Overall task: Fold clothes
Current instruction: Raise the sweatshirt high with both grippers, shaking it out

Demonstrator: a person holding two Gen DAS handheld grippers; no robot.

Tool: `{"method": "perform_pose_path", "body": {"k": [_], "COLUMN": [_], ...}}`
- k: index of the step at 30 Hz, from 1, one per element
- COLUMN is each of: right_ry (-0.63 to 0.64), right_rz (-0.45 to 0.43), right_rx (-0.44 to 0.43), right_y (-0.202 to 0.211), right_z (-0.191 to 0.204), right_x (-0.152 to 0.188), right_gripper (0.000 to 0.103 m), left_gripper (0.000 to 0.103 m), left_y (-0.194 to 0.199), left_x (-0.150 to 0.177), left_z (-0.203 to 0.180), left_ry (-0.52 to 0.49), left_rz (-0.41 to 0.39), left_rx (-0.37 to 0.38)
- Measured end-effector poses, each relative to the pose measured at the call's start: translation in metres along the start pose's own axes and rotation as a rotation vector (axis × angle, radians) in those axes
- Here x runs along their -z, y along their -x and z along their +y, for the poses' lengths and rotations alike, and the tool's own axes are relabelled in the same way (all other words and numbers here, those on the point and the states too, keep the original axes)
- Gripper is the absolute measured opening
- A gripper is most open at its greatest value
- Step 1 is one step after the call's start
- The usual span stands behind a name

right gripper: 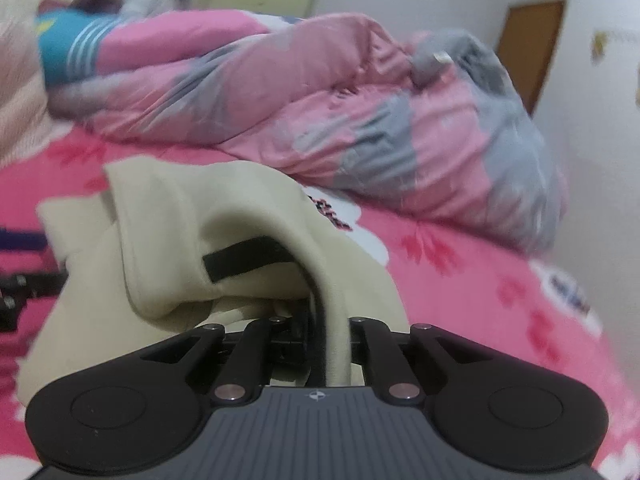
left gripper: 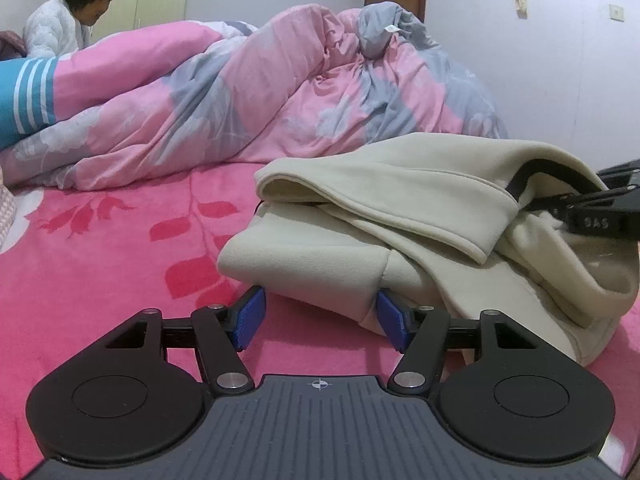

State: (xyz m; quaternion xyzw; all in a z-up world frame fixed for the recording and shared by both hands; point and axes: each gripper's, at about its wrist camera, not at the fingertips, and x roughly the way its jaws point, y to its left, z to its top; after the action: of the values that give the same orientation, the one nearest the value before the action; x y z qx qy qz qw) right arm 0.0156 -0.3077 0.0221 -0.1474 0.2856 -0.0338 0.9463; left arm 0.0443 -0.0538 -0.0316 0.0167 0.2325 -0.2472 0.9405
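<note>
A cream garment (left gripper: 360,216) lies half folded on the pink bedsheet (left gripper: 100,260). Its black-trimmed edge is pinched by the closed right gripper (right gripper: 328,344), apparently for carrying a layer across, while the left gripper (left gripper: 320,316) stands open around the near corner, seemingly to steady it.

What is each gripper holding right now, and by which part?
The right gripper is clamped on the cream garment's black-trimmed edge. The left gripper is open at its folded corner, holding nothing.

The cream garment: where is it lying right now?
The cream garment lies on the pink bedsheet, right of centre in the left wrist view, in front of the crumpled quilt.
</note>
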Motion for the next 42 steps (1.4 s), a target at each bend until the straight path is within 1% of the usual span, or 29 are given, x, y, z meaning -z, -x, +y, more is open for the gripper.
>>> {"method": "perform_pose_path", "body": {"k": [3, 5, 6, 10, 13, 16, 19, 22, 24, 29, 33, 37, 42], "right_ry": [0.033, -0.017, -0.045, -0.096, -0.126, -0.179, -0.257, -0.318, -0.36, -0.435, -0.508, -0.577, -0.64], "right_rz": [0.001, 0.009, -0.005, -0.116, -0.179, -0.222, -0.247, -0.267, -0.276, -0.311, -0.325, -0.346, -0.365], "right_rx": [0.013, 0.003, 0.005, 0.028, 0.036, 0.026, 0.002, -0.007, -0.021, -0.036, -0.065, -0.095, -0.132], "right_y": [-0.004, -0.006, -0.002, 0.027, 0.049, 0.069, 0.088, 0.103, 0.112, 0.128, 0.126, 0.119, 0.104], "right_z": [0.008, 0.004, 0.001, -0.009, -0.016, -0.028, -0.047, -0.063, -0.075, -0.101, -0.122, -0.143, -0.17], "right_x": [-0.002, -0.005, -0.007, -0.016, -0.027, -0.035, -0.034, -0.028, -0.022, -0.006, 0.009, 0.022, 0.03], "right_gripper": [0.01, 0.007, 0.002, 0.002, 0.001, 0.001, 0.001, 0.001, 0.001, 0.001, 0.001, 0.001, 0.001], "left_gripper": [0.062, 0.062, 0.062, 0.062, 0.062, 0.062, 0.068, 0.069, 0.069, 0.069, 0.069, 0.069, 0.069], "left_y": [0.0, 0.0, 0.001, 0.006, 0.013, 0.024, 0.036, 0.04, 0.039, 0.037, 0.032, 0.018, -0.012], "left_x": [0.0, 0.0, 0.0, 0.0, 0.0, 0.0, -0.001, -0.003, -0.003, -0.002, -0.005, -0.016, -0.032], "left_z": [0.0, 0.0, 0.0, 0.001, 0.002, 0.003, 0.008, 0.017, 0.018, 0.006, -0.013, -0.029, -0.055], "left_ry": [0.001, 0.002, 0.003, 0.01, 0.022, 0.031, 0.053, 0.1, 0.1, 0.0, -0.123, -0.255, -0.45], "left_rz": [0.0, 0.0, -0.004, -0.023, -0.053, -0.109, -0.178, -0.186, -0.18, -0.172, -0.184, -0.18, -0.139], "left_rx": [0.0, 0.001, 0.002, 0.01, 0.027, 0.053, 0.069, 0.091, 0.084, 0.056, 0.007, -0.048, -0.09]}}
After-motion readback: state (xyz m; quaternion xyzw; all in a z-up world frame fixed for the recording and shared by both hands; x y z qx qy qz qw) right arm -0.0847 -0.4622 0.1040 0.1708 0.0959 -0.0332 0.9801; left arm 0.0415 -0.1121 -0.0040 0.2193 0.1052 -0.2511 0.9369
